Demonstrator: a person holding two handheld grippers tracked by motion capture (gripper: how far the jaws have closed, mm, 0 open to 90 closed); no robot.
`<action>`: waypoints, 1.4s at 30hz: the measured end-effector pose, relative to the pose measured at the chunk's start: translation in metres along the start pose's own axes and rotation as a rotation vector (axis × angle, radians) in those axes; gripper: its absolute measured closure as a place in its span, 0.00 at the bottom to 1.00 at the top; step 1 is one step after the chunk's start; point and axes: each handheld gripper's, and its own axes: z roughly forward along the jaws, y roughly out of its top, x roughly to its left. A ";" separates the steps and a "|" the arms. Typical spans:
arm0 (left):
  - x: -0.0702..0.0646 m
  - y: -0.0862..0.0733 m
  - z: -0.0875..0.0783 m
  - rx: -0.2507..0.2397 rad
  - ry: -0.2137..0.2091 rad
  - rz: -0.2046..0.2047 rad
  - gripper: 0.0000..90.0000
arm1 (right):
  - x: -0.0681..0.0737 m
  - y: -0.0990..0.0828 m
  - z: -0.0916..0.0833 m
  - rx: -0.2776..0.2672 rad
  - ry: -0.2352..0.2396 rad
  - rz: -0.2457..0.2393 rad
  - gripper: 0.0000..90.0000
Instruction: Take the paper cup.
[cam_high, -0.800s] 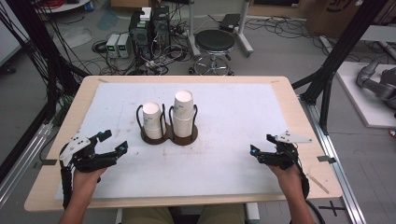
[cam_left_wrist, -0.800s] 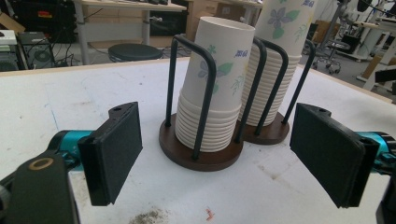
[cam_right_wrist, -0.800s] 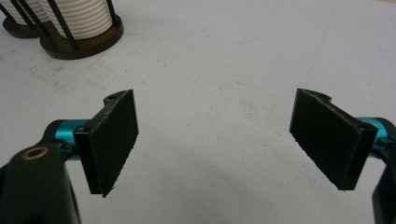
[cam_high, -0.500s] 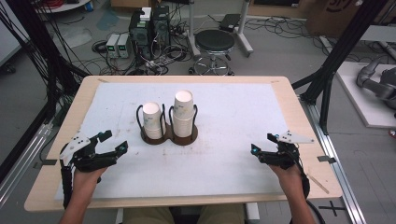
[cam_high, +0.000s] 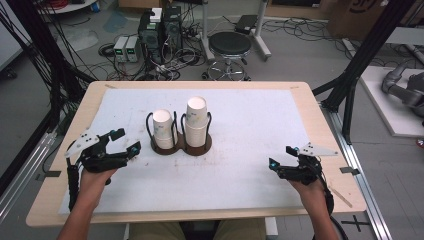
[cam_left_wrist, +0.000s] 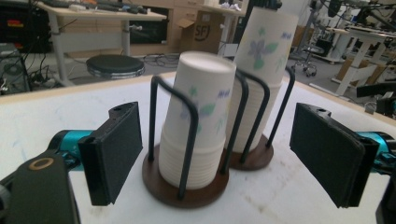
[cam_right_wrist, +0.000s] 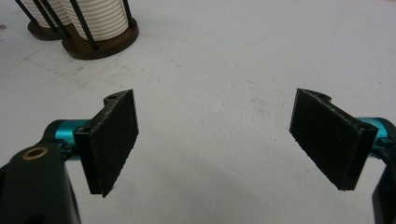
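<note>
Two stacks of white paper cups stand upside down near the middle of the table, each in its own black wire holder on a round dark wooden base, the two bases touching side by side. The shorter stack (cam_high: 163, 127) is on the left and the taller stack (cam_high: 196, 120) on the right; up close, in the left gripper view, both stacks carry a faint floral print, and the nearer holder (cam_left_wrist: 186, 154) shows two wire hoops rising around its cups. A white sheet (cam_high: 250, 125) covers most of the wooden table (cam_high: 305, 210). There are two grippers, one in each of the person's hands. The left gripper (cam_high: 126, 141) sits just left of the shorter stack, aimed at it, jaws spread wide with nothing between them but air; its own camera frames that stack in the gap. The right gripper (cam_high: 282, 157) rests well apart from the cups toward the right edge, jaws equally wide, gripping nothing, bare sheet below. Beyond the table one round black stool (cam_high: 229, 45) stands among cables and electronics boxes on the floor.
</note>
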 end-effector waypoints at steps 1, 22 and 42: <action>0.000 0.004 0.004 0.000 -0.001 0.002 0.19 | 0.000 0.001 0.000 0.003 0.000 0.004 0.18; 0.005 0.040 0.087 0.181 -0.026 0.046 0.22 | 0.003 0.001 0.005 0.031 0.020 -0.022 0.18; 0.005 0.032 0.102 0.265 0.007 0.084 0.38 | 0.003 0.000 0.007 0.040 0.022 -0.026 0.18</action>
